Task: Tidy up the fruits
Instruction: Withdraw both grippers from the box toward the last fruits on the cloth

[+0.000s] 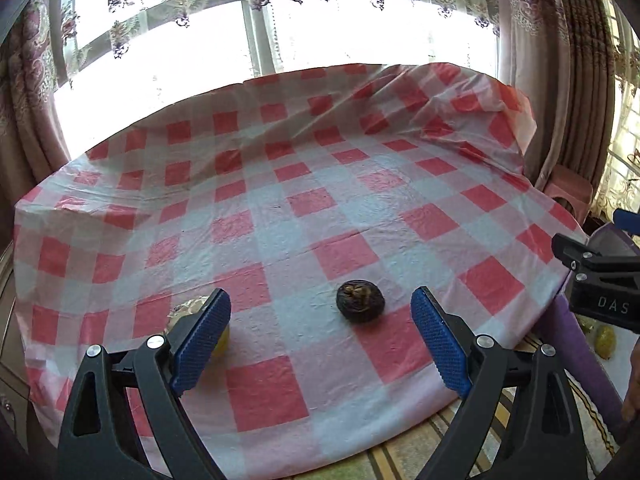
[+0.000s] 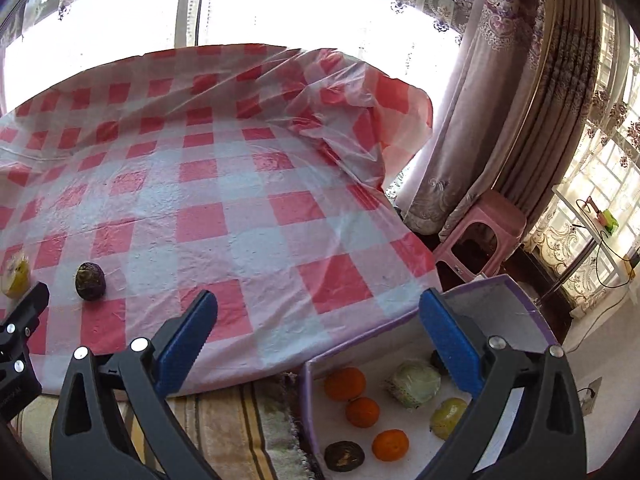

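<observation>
The left tool (image 1: pixel 320 320) stands spread wide and holds nothing, its ribbed blue pads (image 1: pixel 440 344) clear of the tabletop (image 1: pixel 280 208). A dark, round, wrinkled fruit (image 1: pixel 361 301) lies on the cloth ahead of it, between the two fingers but touched by neither. A yellow-green fruit in a white foam net (image 1: pixel 192 310) sits half hidden behind the left finger. The right tool (image 2: pixel 318 330) is likewise spread wide and empty, hanging over the tabletop's near edge and the purple-edged fabric box (image 2: pixel 496 300) just beside it. In the box lie three smooth oranges (image 2: pixel 345 384), a pale green fruit in foam netting (image 2: pixel 416 383), a yellow-green fruit (image 2: pixel 448 416) and another dark round fruit (image 2: pixel 343 456). The tabletop wears a thin, crinkled plastic cloth in red and white checks, bunched up at the far right corner.
</observation>
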